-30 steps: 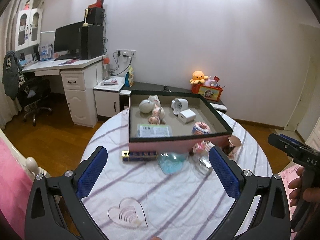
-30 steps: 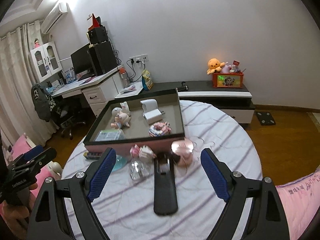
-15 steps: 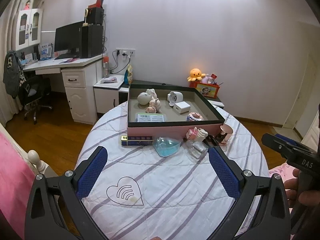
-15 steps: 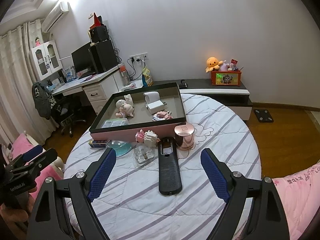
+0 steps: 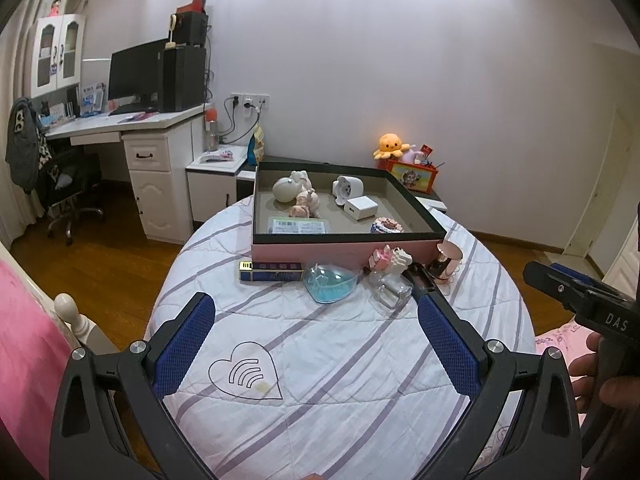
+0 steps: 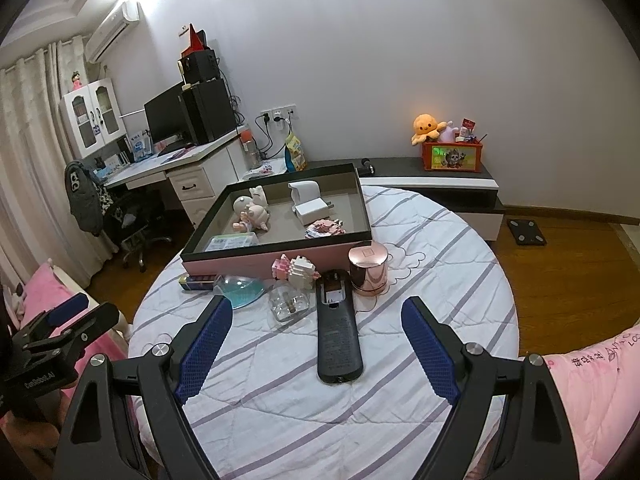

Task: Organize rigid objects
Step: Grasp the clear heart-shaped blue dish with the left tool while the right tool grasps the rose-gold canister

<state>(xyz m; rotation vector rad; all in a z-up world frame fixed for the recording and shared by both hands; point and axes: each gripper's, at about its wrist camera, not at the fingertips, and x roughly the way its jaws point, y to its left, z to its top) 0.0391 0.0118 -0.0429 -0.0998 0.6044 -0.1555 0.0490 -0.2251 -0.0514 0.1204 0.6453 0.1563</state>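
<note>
A pink box with a dark rim (image 5: 344, 249) (image 6: 256, 264) sits at the far side of the round striped table, holding several small toys and white items. In front of it lie a blue bar (image 5: 271, 271), a blue heart dish (image 5: 330, 282) (image 6: 240, 287), a clear bottle (image 5: 390, 290) (image 6: 289, 304), a pink-white brick figure (image 6: 296, 268), a rose-gold cup (image 6: 368, 270) and a black remote (image 6: 338, 332). My left gripper (image 5: 316, 308) hangs open over the near table. My right gripper (image 6: 316, 314) is open too, its blue pads either side of the remote without touching it.
A heart outline (image 5: 244, 372) is stitched on the cloth near me. Pink bedding (image 6: 592, 392) lies at the right, a white desk with monitor (image 5: 132, 120) and office chair at the left, and a low cabinet with an orange plush (image 6: 428, 128) behind the table.
Both views have drawn back from the table: the box and the objects look smaller and farther than a second ago. Both grippers stay open and hold nothing.
</note>
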